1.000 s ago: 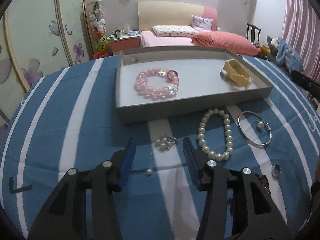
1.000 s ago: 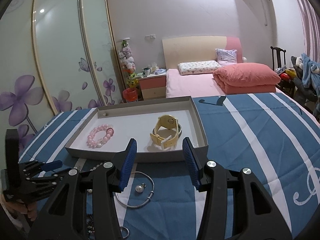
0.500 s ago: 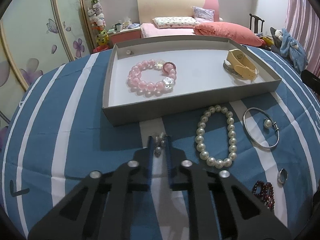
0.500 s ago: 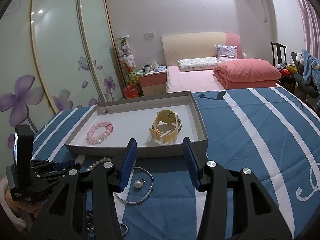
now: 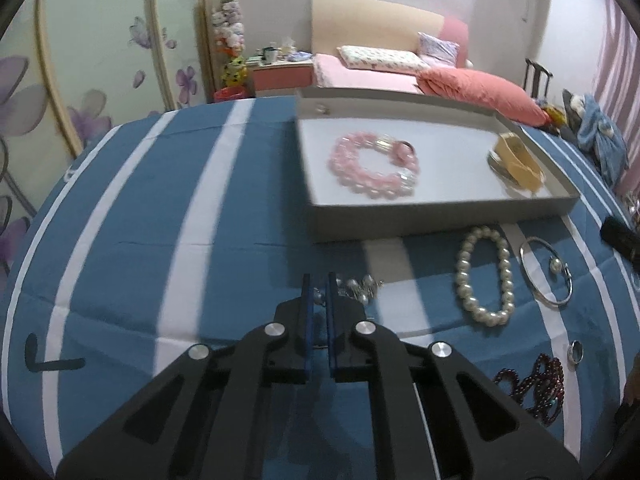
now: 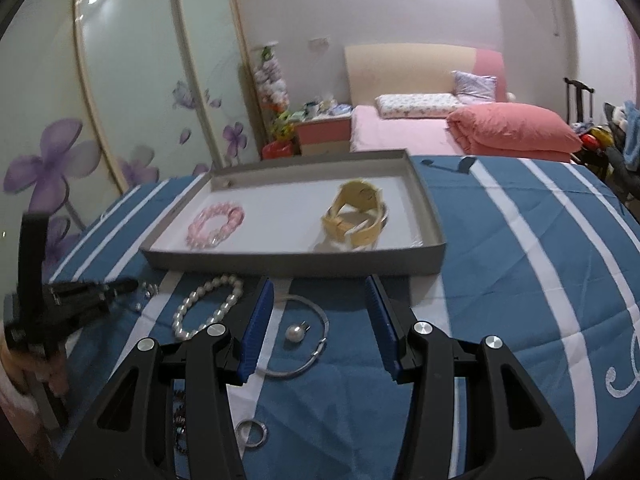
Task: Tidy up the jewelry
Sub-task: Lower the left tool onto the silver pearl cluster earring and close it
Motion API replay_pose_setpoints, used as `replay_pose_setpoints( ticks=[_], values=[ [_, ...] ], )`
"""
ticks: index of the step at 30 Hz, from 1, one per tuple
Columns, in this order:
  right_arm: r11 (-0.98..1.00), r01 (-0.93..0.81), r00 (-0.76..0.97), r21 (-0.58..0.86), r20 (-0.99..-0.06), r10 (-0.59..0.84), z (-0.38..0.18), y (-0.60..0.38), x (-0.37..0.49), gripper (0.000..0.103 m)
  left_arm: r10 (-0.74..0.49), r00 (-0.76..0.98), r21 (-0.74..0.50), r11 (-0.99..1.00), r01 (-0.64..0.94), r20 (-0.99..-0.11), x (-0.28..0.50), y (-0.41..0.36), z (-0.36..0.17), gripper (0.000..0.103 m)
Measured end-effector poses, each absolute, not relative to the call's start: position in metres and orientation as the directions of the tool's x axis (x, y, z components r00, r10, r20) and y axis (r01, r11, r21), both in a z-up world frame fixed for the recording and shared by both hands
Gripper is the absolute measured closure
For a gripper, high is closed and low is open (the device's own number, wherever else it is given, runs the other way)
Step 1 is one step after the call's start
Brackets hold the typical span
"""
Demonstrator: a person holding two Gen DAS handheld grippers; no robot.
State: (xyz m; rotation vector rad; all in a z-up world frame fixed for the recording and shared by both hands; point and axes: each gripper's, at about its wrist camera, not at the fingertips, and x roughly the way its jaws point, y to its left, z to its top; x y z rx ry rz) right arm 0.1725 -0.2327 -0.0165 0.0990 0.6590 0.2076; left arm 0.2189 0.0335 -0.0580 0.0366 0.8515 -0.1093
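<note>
Left gripper jaws pinched on pearl earring cluster, near grey tray. Right gripper jaws wide above silver bangle.

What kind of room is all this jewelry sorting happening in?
Most likely a home bedroom. A bed with a pink sheet and pillows stands against the far wall, a small nightstand sits beside it, and a sliding wardrobe with purple flower decals lines the left side.
</note>
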Motion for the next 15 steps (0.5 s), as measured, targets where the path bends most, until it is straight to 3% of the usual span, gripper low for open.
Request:
replay_pose_setpoints(
  ticks=[8, 15],
  values=[
    [0.97, -0.222, 0.71, 0.097, -0.665, 0.229, -0.029, -0.211, 0.176, 0.056, -0.066, 0.664, -0.038, 0.998, 0.057, -0.745, 0.217, 0.056, -0.056, 0.096],
    [0.97, -0.22, 0.696, 0.108, -0.679, 0.233, -0.032, -0.212, 0.178, 0.056, -0.117, 0.653, -0.019, 0.988, 0.156, -0.748, 0.211, 0.037, -0.06, 0.094]
  ],
)
